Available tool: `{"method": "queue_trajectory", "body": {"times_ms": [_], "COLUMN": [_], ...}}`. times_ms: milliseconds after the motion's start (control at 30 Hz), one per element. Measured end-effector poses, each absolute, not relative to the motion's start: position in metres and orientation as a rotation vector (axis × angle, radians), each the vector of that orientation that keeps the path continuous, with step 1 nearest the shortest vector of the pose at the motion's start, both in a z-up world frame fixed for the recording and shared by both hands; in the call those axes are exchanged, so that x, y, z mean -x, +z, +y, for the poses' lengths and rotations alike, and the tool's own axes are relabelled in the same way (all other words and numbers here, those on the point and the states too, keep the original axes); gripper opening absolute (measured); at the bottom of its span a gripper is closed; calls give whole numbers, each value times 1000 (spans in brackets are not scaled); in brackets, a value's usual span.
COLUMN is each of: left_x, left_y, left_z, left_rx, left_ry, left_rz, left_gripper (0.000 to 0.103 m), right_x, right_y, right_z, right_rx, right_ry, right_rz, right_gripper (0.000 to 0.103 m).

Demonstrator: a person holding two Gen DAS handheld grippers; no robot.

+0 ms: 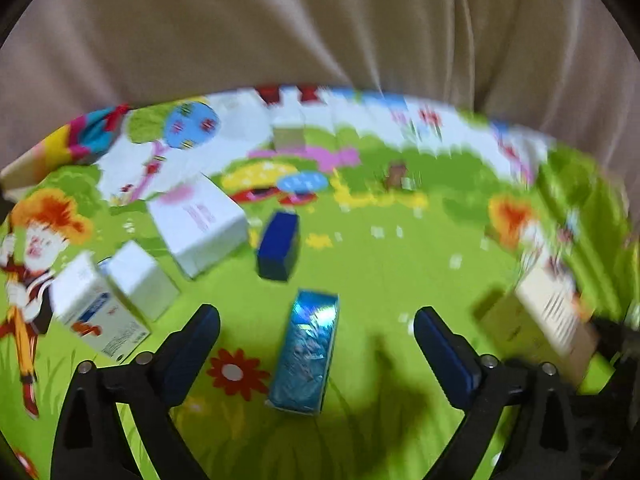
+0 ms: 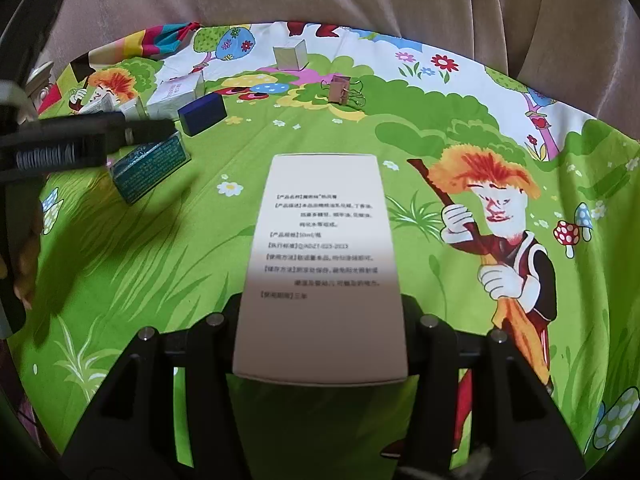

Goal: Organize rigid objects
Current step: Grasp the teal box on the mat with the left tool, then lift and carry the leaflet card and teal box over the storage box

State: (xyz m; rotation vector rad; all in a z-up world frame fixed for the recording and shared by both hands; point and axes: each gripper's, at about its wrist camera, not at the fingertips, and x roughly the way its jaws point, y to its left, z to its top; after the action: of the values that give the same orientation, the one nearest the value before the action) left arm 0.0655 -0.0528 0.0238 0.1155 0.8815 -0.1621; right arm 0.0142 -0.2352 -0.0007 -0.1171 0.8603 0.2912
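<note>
The cream box (image 2: 320, 264) carries black Chinese print — headings 产品名称, 使用方法, 贮存方法 — the smaller characters too blurred to read.

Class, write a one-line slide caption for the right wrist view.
Right gripper holds a cream printed box above a cartoon-print cloth scattered with small boxes.

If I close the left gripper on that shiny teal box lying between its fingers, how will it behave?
The shiny teal box looks like thin foil-faced carton, so probably light and somewhat slippery. Its flat sides should stop it rolling. Lying flat, it may slide on the cloth before the left gripper bites.
</note>
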Motion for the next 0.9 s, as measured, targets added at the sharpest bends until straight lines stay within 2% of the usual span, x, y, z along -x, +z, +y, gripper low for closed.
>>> {"method": "queue_trajectory", "body": {"times_ms": [133,167,200,267,433,500,567,733,800,833,867,900], "left_x": [-76,-73,-68,-60,-31,-19,-17,-19,-19,-19,-19,-18], "left_y": [-4,-5,-2,1,3,3,3,1,1,1,1,1], "left_z": [-57,-47,-42,-37,-23,-21,-20,-21,-21,-21,-22,-24], "left_rx": [-190,-100,-75,-84,-1,-1,-15,-28,-25,-27,-36,-49], "left_ry": [-187,-211,-191,-171,-177,-171,-174,-161,-158,-157,-153,-147], "left_rz": [974,980,955,944,933,920,904,893,892,892,892,892], "left_gripper": [98,87,61,30,30,30,30,30,30,30,30,30], "right_x": [-14,-14,-14,-14,-14,-15,-19,-39,-43,-41,-40,-36], "right_y": [-1,-1,-1,-1,-1,-2,-3,-3,-4,-4,-4,-3], "right_z": [-235,-235,-235,-235,-235,-235,-233,-233,-234,-233,-233,-232], "right_rx": [117,116,116,116,115,114,131,123,121,119,112,108], "right_ry": [291,291,291,292,292,297,319,311,295,282,275,265], "right_rz": [860,856,856,856,857,860,869,899,896,882,872,862], "right_gripper": [56,56,56,56,57,63,77,78,77,72,60,55]}}
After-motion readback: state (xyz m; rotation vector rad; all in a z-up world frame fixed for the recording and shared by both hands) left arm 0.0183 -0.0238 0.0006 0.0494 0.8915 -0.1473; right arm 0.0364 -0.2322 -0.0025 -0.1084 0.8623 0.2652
